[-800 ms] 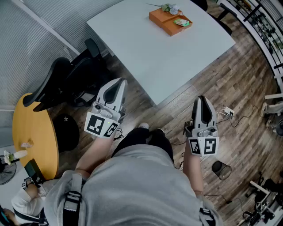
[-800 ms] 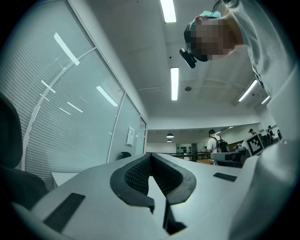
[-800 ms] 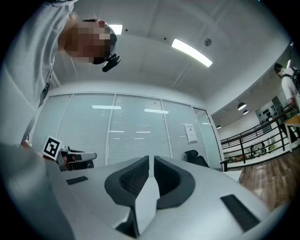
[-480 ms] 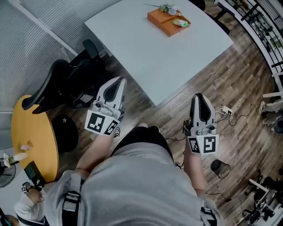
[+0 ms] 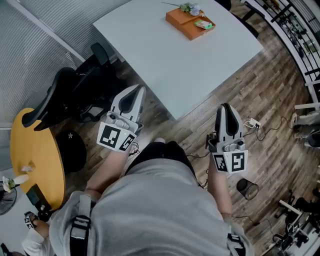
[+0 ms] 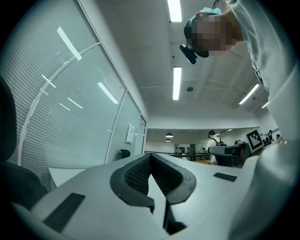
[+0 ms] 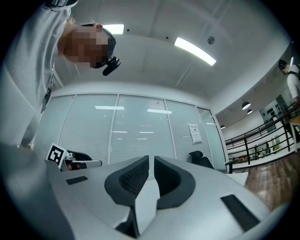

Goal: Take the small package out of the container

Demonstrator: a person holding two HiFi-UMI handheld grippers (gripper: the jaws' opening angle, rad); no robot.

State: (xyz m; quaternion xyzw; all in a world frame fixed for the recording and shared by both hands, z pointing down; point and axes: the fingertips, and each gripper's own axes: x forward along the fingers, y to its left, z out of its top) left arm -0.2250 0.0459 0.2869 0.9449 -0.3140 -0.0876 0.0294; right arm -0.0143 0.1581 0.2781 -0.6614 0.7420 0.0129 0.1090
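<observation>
Firstly, head view. Orange rectangular tray-like container (image 5: 186, 26) at the far end of the white rectangular table (image 5: 170, 65), well apart from both grippers. Small green flat package (image 5: 204, 24) lying inside it, toward the right end. Pale green sprig-like item (image 5: 189, 8) at the far rim, too small to identify. Left gripper (image 5: 135, 90) and right gripper (image 5: 226, 107) held low near the table's closest corner, over dark wood-plank floor (image 5: 260, 100), tips pointing toward the table. Black office chair (image 5: 65, 95) and round yellow table (image 5: 35, 150) off to the left. Package judged light and thin, probably in a soft, crinkly wrapper, so likely slippery and easily crushed. Best pinched gently across a free edge or corner, clear of the tray wall. Weight and stiffness unconfirmed at this range.

Next, left gripper view. Aimed upward at ceiling strip lights (image 6: 176, 82) and a glass partition (image 6: 70, 117). Left gripper (image 6: 151, 157) with jaws pressed together at the tips, nothing between. No table, container or package visible.

Lastly, right gripper view. Likewise tilted up, toward a ceiling light (image 7: 194, 50) and a blind-backed glass wall (image 7: 140, 131). Right gripper (image 7: 151, 158) with jaws drawn nearly together, only a thin slit between, nothing held. Jaw state readable only in these two views; container and package visible only from the head.
</observation>
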